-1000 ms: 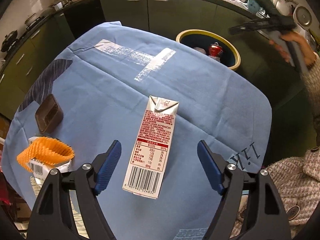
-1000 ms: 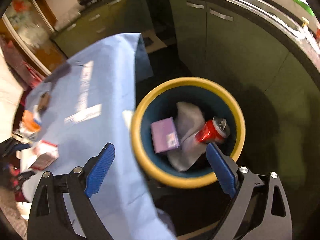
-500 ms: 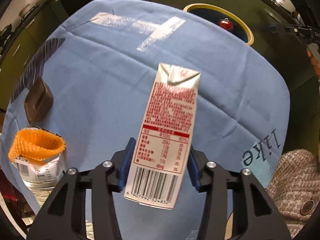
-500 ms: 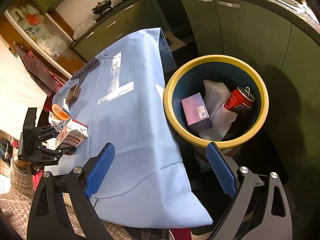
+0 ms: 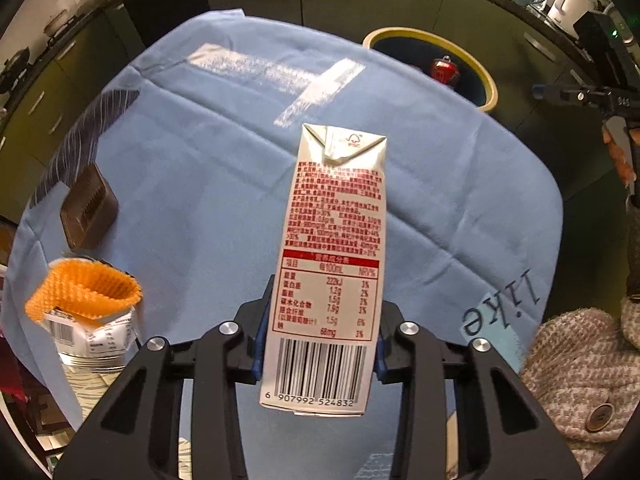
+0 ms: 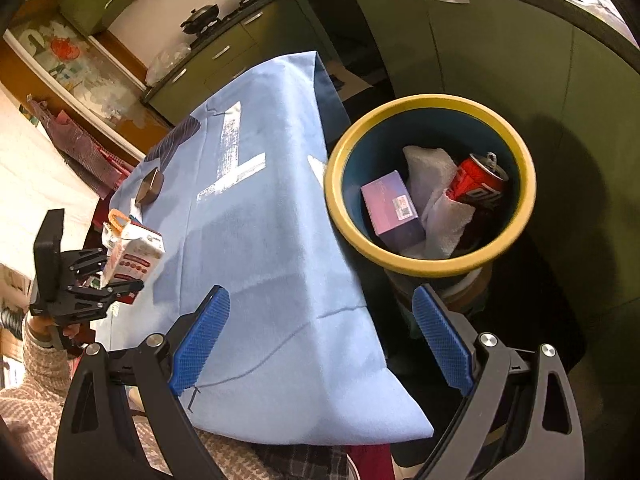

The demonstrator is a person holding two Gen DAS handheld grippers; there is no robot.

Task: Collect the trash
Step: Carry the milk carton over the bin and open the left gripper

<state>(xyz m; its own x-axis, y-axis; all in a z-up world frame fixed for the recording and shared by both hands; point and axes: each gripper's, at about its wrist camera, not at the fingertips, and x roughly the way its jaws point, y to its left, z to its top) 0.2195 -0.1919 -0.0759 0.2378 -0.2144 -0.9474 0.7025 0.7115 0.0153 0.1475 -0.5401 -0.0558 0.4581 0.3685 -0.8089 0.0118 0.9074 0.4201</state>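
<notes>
— Where's the carton?

— The milk carton (image 5: 332, 264) sits in the left gripper (image 5: 320, 344), lifted off the blue cloth (image 5: 208, 168). The jaws have just been closing, and now the blue pads pinch its lower sides, barcode end nearest the gripper, folded top pointing away.

— Does the other camera see it too?

— Yes, at the far left edge: the carton (image 6: 134, 254) clamped in the left gripper (image 6: 100, 280), over the near corner of the cloth (image 6: 272, 264).

— And the right gripper?

— The right gripper (image 6: 320, 344) hangs with its fingers spread wide, nothing between them, above the cloth's hanging edge beside the bin.

— What's in the bin?

— The yellow-rimmed bin (image 6: 524, 200) stands just off the table's edge. Inside lie a red can (image 6: 476, 186), a purple box (image 6: 390, 206) and crumpled white paper (image 6: 436, 200).

— Anything left on the table?

— A brown tray (image 5: 88, 212), and nearer the left edge an orange mesh sleeve (image 5: 80, 292) on a white packet (image 5: 96, 336).
</notes>
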